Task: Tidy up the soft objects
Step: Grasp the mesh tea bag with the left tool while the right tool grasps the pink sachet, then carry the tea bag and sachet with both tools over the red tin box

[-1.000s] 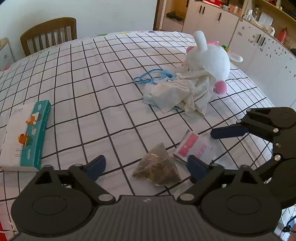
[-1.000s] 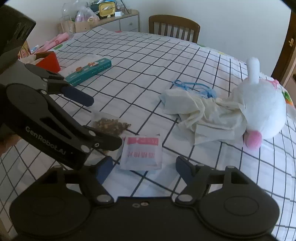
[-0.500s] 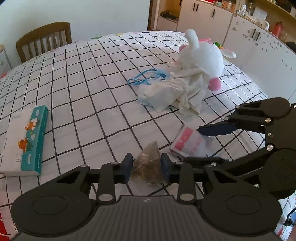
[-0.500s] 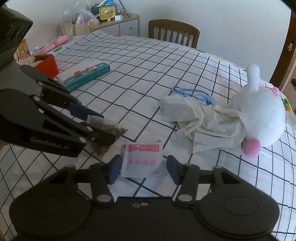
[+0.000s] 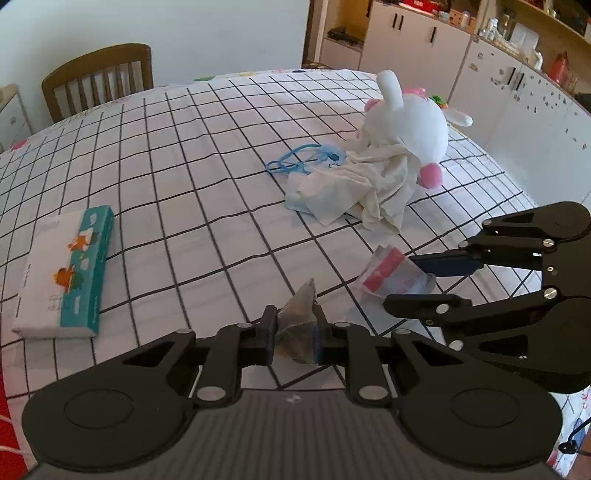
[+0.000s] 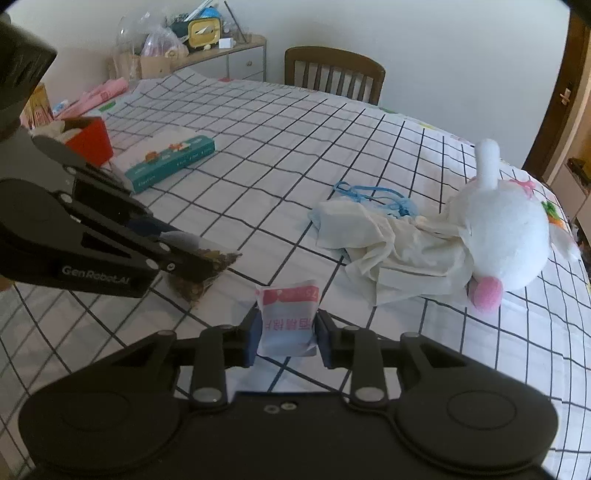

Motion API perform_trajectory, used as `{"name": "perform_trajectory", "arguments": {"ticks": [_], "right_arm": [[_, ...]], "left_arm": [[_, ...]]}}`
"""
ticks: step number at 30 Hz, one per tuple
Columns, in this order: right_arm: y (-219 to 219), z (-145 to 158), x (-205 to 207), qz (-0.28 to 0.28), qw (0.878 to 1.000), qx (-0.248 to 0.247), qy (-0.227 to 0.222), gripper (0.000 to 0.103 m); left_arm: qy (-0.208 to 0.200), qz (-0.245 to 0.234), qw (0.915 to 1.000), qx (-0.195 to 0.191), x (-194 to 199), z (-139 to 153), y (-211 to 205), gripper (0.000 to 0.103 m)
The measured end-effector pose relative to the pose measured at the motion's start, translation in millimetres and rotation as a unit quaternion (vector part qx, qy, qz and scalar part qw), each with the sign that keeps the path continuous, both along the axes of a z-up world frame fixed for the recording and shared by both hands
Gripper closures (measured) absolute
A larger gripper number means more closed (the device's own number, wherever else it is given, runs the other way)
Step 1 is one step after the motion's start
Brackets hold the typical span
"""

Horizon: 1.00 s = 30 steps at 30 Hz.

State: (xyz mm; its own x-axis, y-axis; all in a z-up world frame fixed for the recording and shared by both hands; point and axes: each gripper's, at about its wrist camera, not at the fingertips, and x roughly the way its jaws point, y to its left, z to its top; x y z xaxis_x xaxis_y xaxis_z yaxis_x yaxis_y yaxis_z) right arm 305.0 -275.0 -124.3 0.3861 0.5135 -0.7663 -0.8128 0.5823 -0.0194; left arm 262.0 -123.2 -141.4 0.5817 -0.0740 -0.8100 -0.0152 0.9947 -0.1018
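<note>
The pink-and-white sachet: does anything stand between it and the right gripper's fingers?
Nothing visible does. The pink-and-white sachet sits directly between the closing jaws of the right gripper, pads pressing its sides. The left gripper grips a separate tea bag alongside.

Setting: a home dining room, as I read it from my feeds. Large table under a white black-gridded cloth; slatted brown wooden chair; white cupboard run with dark handles; pale drawer chest piled with a yellow clock and bags.
</note>
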Motion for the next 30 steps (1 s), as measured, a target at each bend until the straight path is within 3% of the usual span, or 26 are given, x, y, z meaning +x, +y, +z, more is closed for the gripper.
{"name": "perform_trajectory", "arguments": {"ticks": [17,30], "right_arm": [[12,70,-43,0.006,0.998,0.057,0.002,0.072],[78,110,-80,0.078,0.993,0.085,-0.013,0.072]], "left_arm": [[-0.032,0.053,0.9981,0.000,-53,57,44,0.085],[-0.080,0.083,0.9931,0.019,-113,107,98,0.085]]}}
